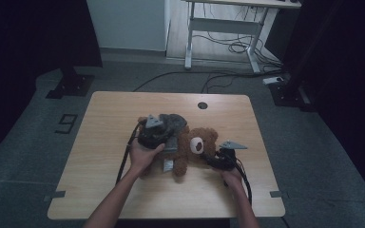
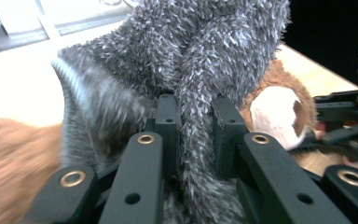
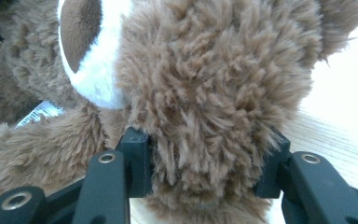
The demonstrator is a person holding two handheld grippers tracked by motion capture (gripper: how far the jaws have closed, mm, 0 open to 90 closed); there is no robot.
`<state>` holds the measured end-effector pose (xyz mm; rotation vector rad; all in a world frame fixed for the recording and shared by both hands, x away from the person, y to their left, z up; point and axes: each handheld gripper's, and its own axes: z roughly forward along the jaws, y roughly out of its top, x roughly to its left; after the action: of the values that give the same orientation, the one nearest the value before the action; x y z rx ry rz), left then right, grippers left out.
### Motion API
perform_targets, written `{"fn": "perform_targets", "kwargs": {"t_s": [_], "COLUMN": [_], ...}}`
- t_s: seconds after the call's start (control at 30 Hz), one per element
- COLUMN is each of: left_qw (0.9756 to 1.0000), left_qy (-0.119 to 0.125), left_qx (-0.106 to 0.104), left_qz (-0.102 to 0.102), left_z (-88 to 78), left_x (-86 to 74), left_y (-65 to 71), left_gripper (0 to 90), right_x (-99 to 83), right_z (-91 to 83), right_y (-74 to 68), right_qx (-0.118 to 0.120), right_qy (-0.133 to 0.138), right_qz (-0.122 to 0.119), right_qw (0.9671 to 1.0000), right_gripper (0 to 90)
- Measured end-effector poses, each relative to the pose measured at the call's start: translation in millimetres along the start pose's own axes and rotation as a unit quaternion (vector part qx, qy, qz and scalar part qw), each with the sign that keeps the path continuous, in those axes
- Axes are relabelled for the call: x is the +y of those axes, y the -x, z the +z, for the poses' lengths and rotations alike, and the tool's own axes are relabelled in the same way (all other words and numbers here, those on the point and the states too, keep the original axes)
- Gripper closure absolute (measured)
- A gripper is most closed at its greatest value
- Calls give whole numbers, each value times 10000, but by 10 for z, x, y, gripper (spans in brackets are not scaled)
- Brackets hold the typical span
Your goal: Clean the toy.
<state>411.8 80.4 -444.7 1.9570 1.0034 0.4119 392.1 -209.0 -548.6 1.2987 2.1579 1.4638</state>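
Observation:
A brown teddy bear [image 1: 196, 145] lies in the middle of the wooden table [image 1: 104, 114], its white muzzle [image 2: 275, 114] facing up. A grey fuzzy fabric piece [image 1: 177, 121] sits over the bear's left part. My left gripper [image 1: 170, 137] is shut on a strip of this grey fabric [image 2: 191, 70], with the pile bulging between the jaws of my left gripper [image 2: 196, 112]. My right gripper [image 1: 210, 155] comes in from the right. In the right gripper view, my right gripper [image 3: 205, 158] is clamped on the thick brown fur of the bear's head [image 3: 214, 79], below the muzzle [image 3: 98, 70].
A white sewn-in label [image 1: 168, 165] sticks out under the bear. The table has a round cable hole [image 1: 202, 105] at its far edge. Behind the table a white-framed desk [image 1: 223, 28] stands on the floor with cables [image 1: 228, 47] under it.

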Motion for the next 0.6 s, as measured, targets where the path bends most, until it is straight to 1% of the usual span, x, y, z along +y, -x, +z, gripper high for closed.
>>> {"fn": "perform_targets", "kwargs": {"t_s": [0.07,0.1,0.13,0.17,0.23,0.27,0.3,0.37,0.4,0.47,0.53,0.57,0.6], "left_qw": [9999,9999,9997,9996,9996,9994,9993,9988,9985,9981,9967,9967,9954], "left_qy": [-129,-129,-79,-80,-86,-129,-126,-131,-129,-165,-299,-299,-493], "left_qx": [88,88,221,243,241,252,289,438,502,601,739,739,751], "left_qz": [-35,-35,35,96,126,185,190,202,160,4,-181,-181,-326], "left_z": [161,161,214,201,173,106,69,-23,-69,-148,-169,-169,-137], "left_x": [-31,-31,-93,-113,-129,-170,-197,-261,-301,-404,-559,-559,-744], "left_y": [-6,-6,-2,-3,-9,-32,-47,-110,-161,-295,-435,-435,-552], "left_gripper": [755,756,758,759,760,761,761,761,761,761,763,763,763], "right_x": [0,1,0,1,2,2,0,-8,-12,-14,-10,-10,-9], "right_z": [-1,-4,-4,-3,-4,-5,-8,-12,-12,-11,-10,-10,-5], "right_y": [3,6,8,9,10,6,4,-3,-6,-7,-4,-4,0], "right_qx": [8,14,19,27,34,41,41,32,28,34,40,40,51], "right_qy": [1,-7,1,7,-1,-11,-23,-29,-21,-20,-27,-27,-9], "right_qz": [14,18,33,28,2,-55,-77,-84,-83,-64,-58,-58,-33], "right_qw": [10000,10000,10000,10000,10000,10000,10000,10000,10000,10000,10000,10000,10000], "right_gripper": [510,510,509,509,509,509,509,509,509,509,509,509,509]}}
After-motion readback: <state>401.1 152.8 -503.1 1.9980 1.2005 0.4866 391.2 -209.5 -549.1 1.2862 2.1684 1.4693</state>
